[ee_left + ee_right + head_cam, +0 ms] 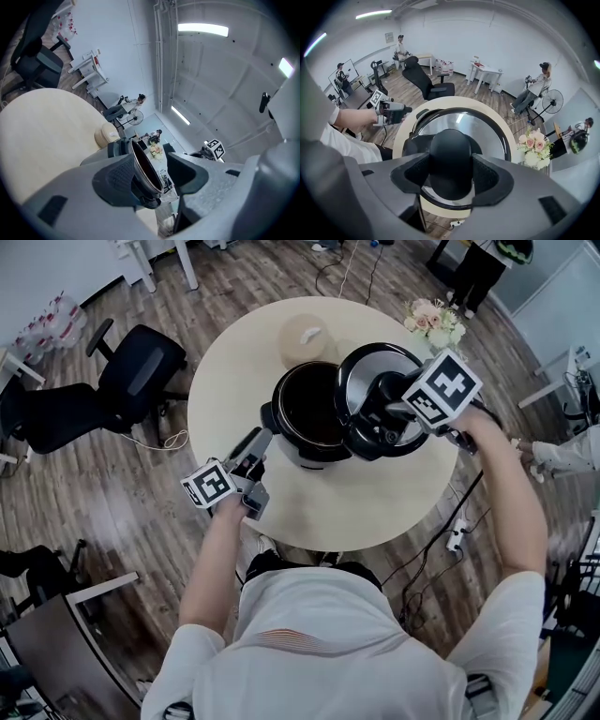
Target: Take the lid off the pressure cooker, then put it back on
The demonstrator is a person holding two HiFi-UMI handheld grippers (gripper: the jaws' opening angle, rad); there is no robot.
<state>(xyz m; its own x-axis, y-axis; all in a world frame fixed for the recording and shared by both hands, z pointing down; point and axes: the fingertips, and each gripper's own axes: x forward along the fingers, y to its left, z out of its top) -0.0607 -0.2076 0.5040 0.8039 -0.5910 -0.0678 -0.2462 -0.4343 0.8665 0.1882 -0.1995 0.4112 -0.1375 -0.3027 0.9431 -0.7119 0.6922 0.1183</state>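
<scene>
The right gripper (450, 179) is clenched on the smooth black domed knob (450, 150) of the round, polished steel lid (487, 126), which hangs under its jaws. Between the two grippers stands the open black pressure cooker (302, 457). The left gripper (154, 180) is released, its jaws apart, with the cooker's thin metal rim edge-on beyond them. Only the head view shows the pot's dark hollow.
</scene>
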